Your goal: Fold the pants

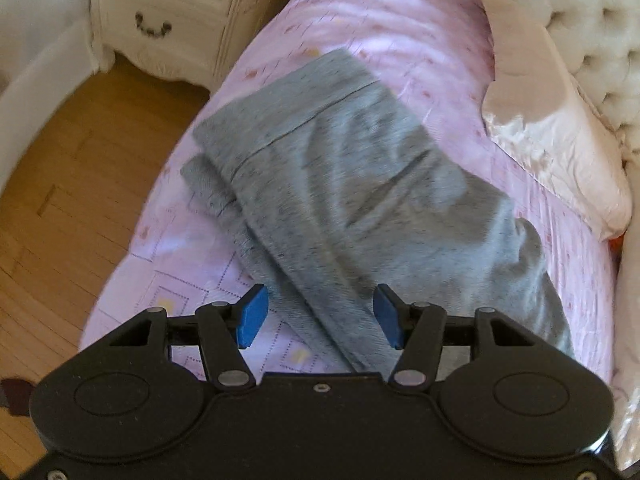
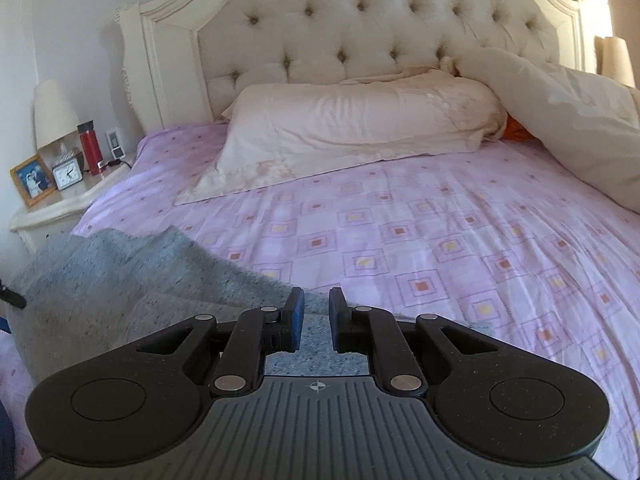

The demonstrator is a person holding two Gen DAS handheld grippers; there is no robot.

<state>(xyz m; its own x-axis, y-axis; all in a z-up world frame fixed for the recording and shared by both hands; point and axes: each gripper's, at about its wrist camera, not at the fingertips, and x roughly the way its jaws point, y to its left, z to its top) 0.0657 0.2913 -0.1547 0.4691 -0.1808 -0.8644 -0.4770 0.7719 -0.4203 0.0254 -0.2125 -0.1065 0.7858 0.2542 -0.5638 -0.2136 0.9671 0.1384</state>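
Observation:
Grey pants (image 1: 340, 184) lie folded lengthwise on the pink patterned sheet (image 1: 400, 20), running from the bed's left edge towards me. My left gripper (image 1: 320, 316) hangs above their near end, open, blue pads wide apart and touching no cloth. In the right wrist view the pants (image 2: 120, 280) rise as a grey mound at the lower left and run under my right gripper (image 2: 317, 316). Its pads stand close together, and grey cloth fills the narrow gap between them.
A cream pillow (image 2: 360, 120) and bunched duvet (image 2: 580, 120) lie against the tufted headboard (image 2: 340, 20). A white nightstand (image 2: 60, 204) with a lamp, clock, photo frame and red bottle (image 2: 90, 148) stands left of the bed. Wooden floor (image 1: 60, 200) lies beside the bed's left edge.

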